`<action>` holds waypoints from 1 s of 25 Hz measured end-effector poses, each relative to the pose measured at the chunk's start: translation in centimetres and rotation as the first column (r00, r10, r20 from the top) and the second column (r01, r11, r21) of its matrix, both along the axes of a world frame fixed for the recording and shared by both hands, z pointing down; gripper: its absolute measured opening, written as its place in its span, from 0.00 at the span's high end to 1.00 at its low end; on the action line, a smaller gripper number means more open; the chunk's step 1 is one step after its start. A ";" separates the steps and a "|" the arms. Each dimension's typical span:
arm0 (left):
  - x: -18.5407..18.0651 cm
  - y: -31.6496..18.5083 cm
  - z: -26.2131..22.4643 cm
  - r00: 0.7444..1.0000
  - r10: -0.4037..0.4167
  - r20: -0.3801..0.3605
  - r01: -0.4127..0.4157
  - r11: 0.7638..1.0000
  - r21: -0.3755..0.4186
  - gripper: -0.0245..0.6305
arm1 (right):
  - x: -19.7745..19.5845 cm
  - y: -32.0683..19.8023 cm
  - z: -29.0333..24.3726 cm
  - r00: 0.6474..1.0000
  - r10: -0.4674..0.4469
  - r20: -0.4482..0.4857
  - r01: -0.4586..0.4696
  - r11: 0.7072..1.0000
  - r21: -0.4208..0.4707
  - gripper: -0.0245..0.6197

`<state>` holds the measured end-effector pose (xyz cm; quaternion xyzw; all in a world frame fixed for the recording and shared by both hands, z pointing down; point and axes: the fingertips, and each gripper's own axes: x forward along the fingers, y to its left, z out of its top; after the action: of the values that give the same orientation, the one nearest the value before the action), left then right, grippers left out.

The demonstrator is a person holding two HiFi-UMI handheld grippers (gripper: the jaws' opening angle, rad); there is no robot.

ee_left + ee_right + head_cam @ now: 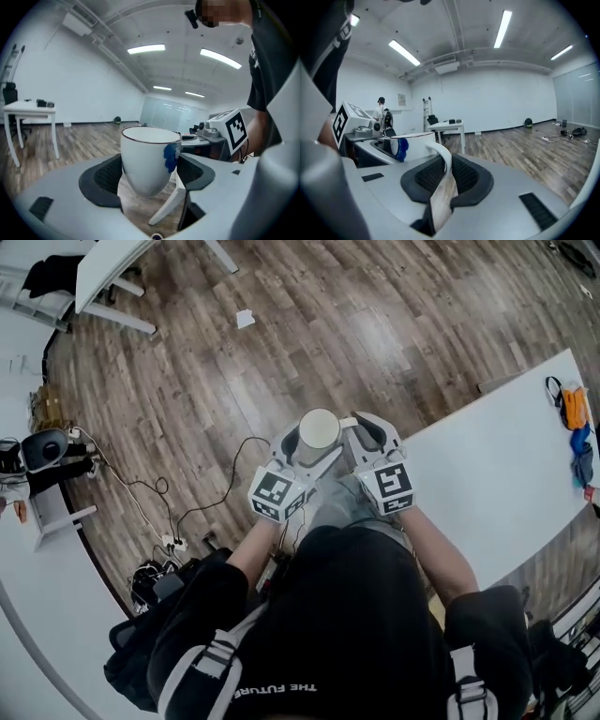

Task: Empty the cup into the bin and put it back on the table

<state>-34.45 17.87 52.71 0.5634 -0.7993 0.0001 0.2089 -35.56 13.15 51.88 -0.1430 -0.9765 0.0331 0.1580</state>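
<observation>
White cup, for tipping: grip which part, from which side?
Grip the cup by the wide part of its wall, coming in level from the side: it is upright and tapers toward the base, so pads lower down might slip. The left tongs clamp it there. The handle is a thin loop sticking out sideways; the right tongs pinch it across its faces, steadying it.

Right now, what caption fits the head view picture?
Two grippers hold a white cup above the wooden floor: left gripper on its body, right gripper on its handle.
</observation>
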 end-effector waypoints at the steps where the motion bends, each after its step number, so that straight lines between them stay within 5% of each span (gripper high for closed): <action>1: 0.1 -0.7 -2.1 0.999 0.017 0.050 -0.018 1.000 0.021 0.41 | 0.2 -0.7 -2.0 0.998 0.034 0.047 -0.033 0.999 -0.007 0.87; 6: 2.8 -6.2 -6.4 0.979 0.159 0.128 -0.167 0.985 0.054 0.41 | 3.8 -6.3 -6.5 0.971 0.198 0.135 -0.200 0.980 0.003 0.87; 10: 7.3 -13.5 -7.2 0.912 0.386 0.136 -0.398 0.914 0.074 0.41 | 9.4 -13.4 -7.6 0.902 0.404 0.149 -0.413 0.910 0.029 0.87; 14: 15.4 -21.6 -7.4 0.781 0.608 0.142 -0.622 0.778 0.086 0.41 | 18.8 -21.1 -7.6 0.768 0.625 0.141 -0.634 0.773 0.033 0.87; 21: 31.1 -31.0 -8.0 0.474 0.861 0.185 -0.881 0.462 0.105 0.41 | 35.8 -29.1 -7.9 0.482 0.863 0.149 -0.876 0.480 0.052 0.87; 25: 37.7 -32.8 -7.4 0.360 0.915 0.185 -0.933 0.347 0.098 0.41 | 42.8 -30.5 -7.2 0.374 0.917 0.136 -0.927 0.371 0.052 0.87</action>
<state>3.22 -14.95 45.27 0.9316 -0.3474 0.0707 0.0799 7.20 -17.31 44.65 0.4344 -0.8957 0.0511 0.0795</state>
